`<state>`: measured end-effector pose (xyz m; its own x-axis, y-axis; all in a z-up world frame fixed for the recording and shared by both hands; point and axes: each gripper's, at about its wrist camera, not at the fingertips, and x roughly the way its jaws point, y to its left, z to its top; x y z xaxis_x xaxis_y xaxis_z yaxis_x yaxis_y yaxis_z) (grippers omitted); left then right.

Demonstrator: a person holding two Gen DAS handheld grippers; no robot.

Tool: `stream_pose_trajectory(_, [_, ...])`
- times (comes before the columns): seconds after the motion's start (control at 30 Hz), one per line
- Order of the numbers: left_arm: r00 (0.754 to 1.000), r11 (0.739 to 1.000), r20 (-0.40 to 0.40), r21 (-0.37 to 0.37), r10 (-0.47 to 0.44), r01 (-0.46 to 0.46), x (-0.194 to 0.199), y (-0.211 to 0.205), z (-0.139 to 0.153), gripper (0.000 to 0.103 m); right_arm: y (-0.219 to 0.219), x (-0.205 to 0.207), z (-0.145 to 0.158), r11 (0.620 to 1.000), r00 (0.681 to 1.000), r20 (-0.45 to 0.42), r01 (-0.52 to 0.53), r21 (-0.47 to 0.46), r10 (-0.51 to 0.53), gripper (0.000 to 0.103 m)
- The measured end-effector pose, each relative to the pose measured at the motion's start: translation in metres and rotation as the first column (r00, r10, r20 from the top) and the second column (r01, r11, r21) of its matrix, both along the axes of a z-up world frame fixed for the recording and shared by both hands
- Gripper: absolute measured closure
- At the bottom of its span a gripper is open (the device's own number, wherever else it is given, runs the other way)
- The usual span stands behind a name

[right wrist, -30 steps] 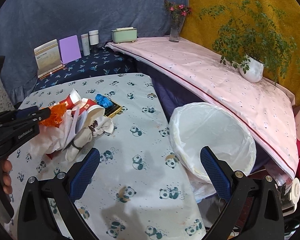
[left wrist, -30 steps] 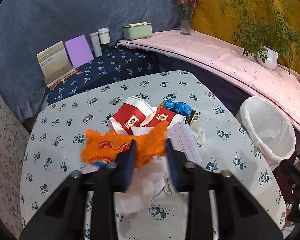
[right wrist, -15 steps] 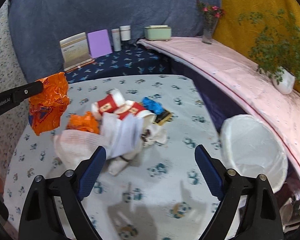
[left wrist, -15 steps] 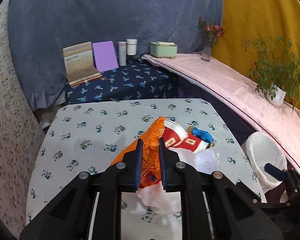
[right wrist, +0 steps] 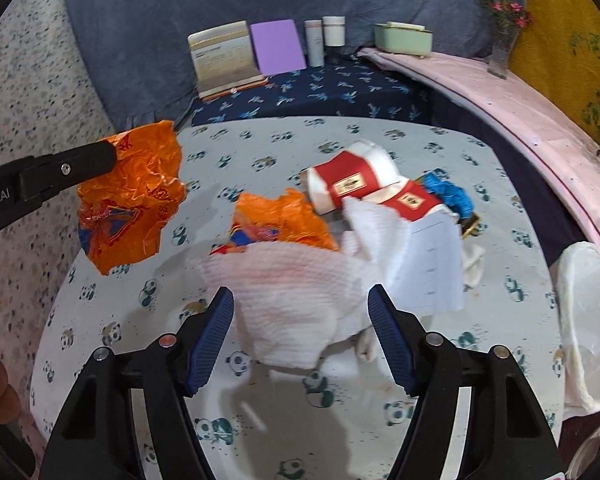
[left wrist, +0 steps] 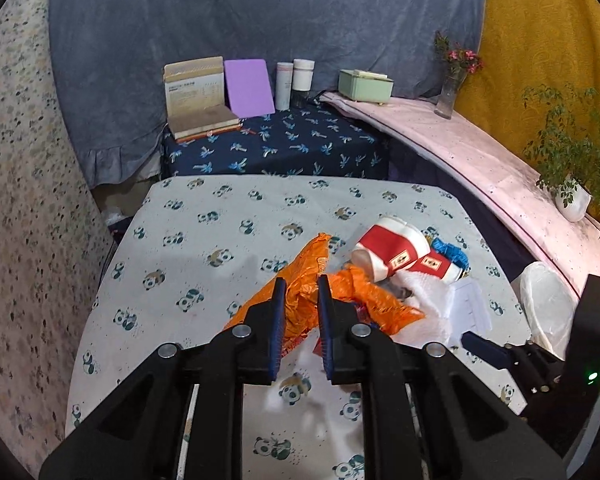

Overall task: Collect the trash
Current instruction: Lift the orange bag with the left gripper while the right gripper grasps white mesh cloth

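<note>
Right now the worktop (right wrist: 260, 420) carries a trash heap at its centre, bin (right wrist: 588, 320) off its 3 o'clock edge. White tissue (right wrist: 300, 300), widest left-right, lies dead ahead at 12 o'clock of the right claw (right wrist: 300, 332); its jaws have just been closing, half-wide, straddling it, not pinching yet. Left claw (left wrist: 301, 312) is clamped on an orange wrapper (right wrist: 132, 196), lifted at 10 o'clock, farther from the bin.
</note>
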<state>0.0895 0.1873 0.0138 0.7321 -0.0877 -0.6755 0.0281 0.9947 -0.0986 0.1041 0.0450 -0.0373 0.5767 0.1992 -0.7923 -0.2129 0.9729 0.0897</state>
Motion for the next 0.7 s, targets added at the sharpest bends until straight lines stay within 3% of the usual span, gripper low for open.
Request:
stream_pose_trajectory(0.1, [1.000,1.000,-0.011,-0.004,0.001,-0.001,-0.002,0.002,-0.003,0.088,0.008,0.003,-0.012,1.000,0.999,-0.032,-0.021,-0.007,0.021,0.050])
stream_pose_trajectory(0.17, [1.000,1.000,-0.018,-0.011,-0.002,0.002,-0.004,0.001,-0.004,0.088,0.008,0.005,-0.019,1.000,0.998,-0.058,-0.029,0.002,0.029,0.073])
stream_pose_trajectory(0.27, [1.000,1.000,-0.019,-0.012,-0.009,0.009,-0.007,-0.002,-0.004,0.088,0.005,0.005,-0.018,0.999,0.997,-0.067,-0.028,0.025,0.030,0.092])
stream_pose_trajectory(0.33, [1.000,1.000,-0.016,-0.015,-0.011,0.011,-0.009,-0.004,-0.003,0.088,-0.002,0.003,-0.011,0.999,0.998,-0.056,-0.019,0.048,0.021,0.098])
stream_pose_trajectory(0.7, [0.997,0.997,0.036,-0.013,-0.070,0.070,-0.021,-0.043,0.021,0.088,-0.075,-0.018,0.055,0.991,0.986,0.121,0.106,0.081,-0.116,0.098])
